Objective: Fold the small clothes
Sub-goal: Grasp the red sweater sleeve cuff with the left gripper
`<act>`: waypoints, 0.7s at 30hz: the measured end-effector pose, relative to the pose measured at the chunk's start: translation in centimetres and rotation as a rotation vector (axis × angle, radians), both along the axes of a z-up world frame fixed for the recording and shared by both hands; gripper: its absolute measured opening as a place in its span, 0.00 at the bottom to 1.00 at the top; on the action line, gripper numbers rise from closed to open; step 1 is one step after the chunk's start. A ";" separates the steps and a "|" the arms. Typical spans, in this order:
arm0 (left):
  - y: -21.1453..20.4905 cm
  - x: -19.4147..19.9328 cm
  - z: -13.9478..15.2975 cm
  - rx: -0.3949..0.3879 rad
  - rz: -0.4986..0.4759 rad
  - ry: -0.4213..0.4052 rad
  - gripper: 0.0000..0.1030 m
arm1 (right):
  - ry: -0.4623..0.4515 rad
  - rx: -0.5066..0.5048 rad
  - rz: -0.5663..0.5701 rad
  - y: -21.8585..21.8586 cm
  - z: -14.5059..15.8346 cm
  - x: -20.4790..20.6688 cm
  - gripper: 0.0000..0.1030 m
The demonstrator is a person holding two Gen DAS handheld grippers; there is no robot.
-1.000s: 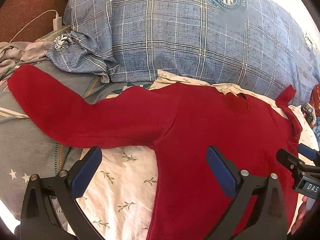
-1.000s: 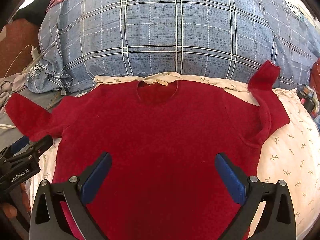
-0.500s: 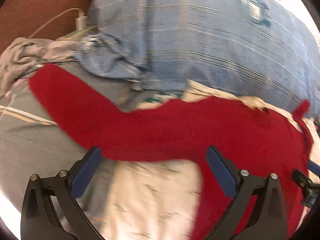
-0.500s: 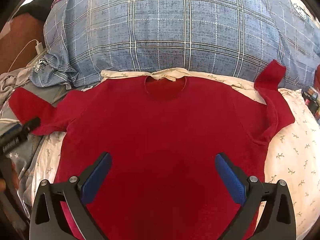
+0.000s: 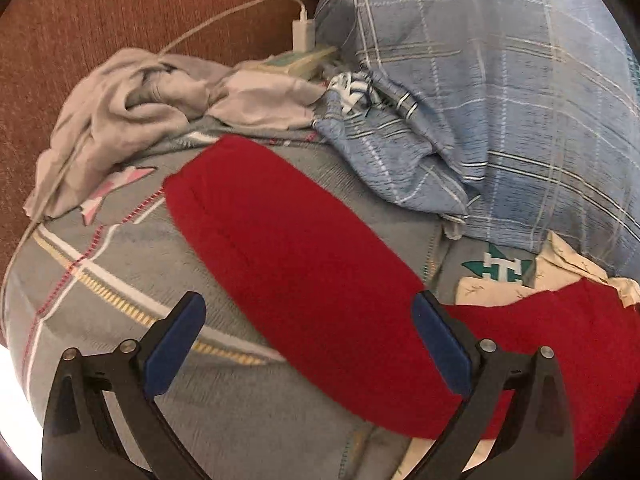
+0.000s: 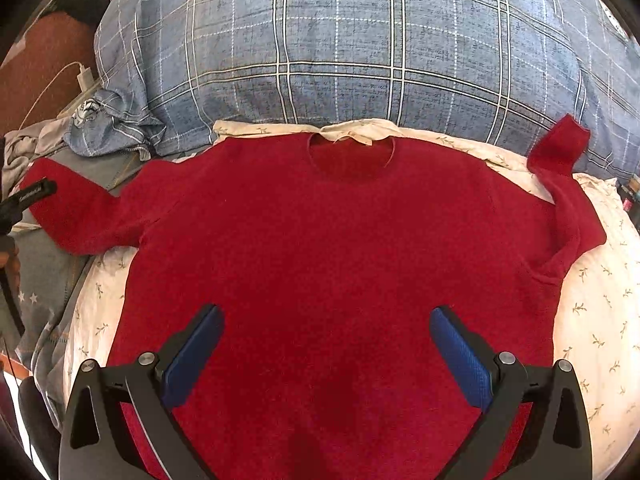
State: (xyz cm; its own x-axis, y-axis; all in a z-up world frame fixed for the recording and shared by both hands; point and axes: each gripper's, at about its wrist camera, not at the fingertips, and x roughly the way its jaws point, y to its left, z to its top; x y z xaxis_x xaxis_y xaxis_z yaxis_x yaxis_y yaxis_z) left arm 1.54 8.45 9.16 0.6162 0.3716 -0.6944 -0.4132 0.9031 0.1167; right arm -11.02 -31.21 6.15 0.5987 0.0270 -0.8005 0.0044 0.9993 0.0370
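A red long-sleeved sweater (image 6: 332, 240) lies flat, front up, on the bed, neck toward the pillows. Its left sleeve (image 5: 288, 248) stretches out over a grey blanket. Its right sleeve (image 6: 568, 184) is bent, cuff standing up against the pillow. My left gripper (image 5: 308, 312) is open and empty, hovering over the left sleeve; it also shows at the left edge of the right wrist view (image 6: 24, 200). My right gripper (image 6: 326, 320) is open and empty above the sweater's lower body.
A big blue plaid pillow (image 6: 360, 48) lies behind the sweater. A cream leaf-print sheet (image 6: 600, 300) lies under it. A grey blanket (image 5: 100, 272), crumpled grey clothes (image 5: 132, 108), a white charger and cable (image 5: 302, 32) and a brown headboard (image 5: 100, 20) are at the left.
My left gripper has swung left, from the sweater's body out over the left sleeve. My right gripper has moved slightly back and right. Both stay open.
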 end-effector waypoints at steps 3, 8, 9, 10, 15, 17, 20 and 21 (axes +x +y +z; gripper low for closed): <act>0.1 0.5 -0.1 0.012 -0.002 -0.010 0.88 | 0.008 -0.004 0.003 0.1 -0.2 0.1 1.00; 0.6 1.5 0.1 -0.025 -0.023 -0.021 0.15 | 0.025 0.005 -0.007 -0.4 -0.5 0.2 1.00; 0.9 1.7 -0.1 -0.046 -0.020 -0.010 0.06 | 0.026 0.009 -0.010 -0.5 -0.6 0.2 1.00; 1.3 1.8 -0.2 -0.090 -0.020 -0.009 0.07 | 0.026 0.013 -0.014 -0.7 -0.6 0.1 1.00; -1.4 0.0 1.5 -0.121 -0.123 -0.083 0.07 | 0.016 0.022 -0.037 -1.6 -0.5 0.1 1.00; -3.7 -0.7 2.3 -0.135 -0.188 -0.104 0.07 | 0.020 0.034 -0.049 -2.1 -0.5 0.2 1.00; -7.5 -1.2 3.5 -0.156 -0.288 -0.128 0.07 | 0.013 0.050 -0.061 -2.7 -0.3 0.0 1.00; -8.7 -1.0 3.7 -0.163 -0.318 -0.131 0.07 | 0.008 0.050 -0.063 -2.8 -0.2 -0.1 1.00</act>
State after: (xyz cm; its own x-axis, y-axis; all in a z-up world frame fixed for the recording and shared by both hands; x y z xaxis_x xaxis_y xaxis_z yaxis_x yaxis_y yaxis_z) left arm 0.58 -0.28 12.88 0.7703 0.0389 -0.6365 -0.1111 0.9911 -0.0739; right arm -11.14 -34.06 5.96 0.5940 0.0297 -0.8039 0.0681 0.9939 0.0871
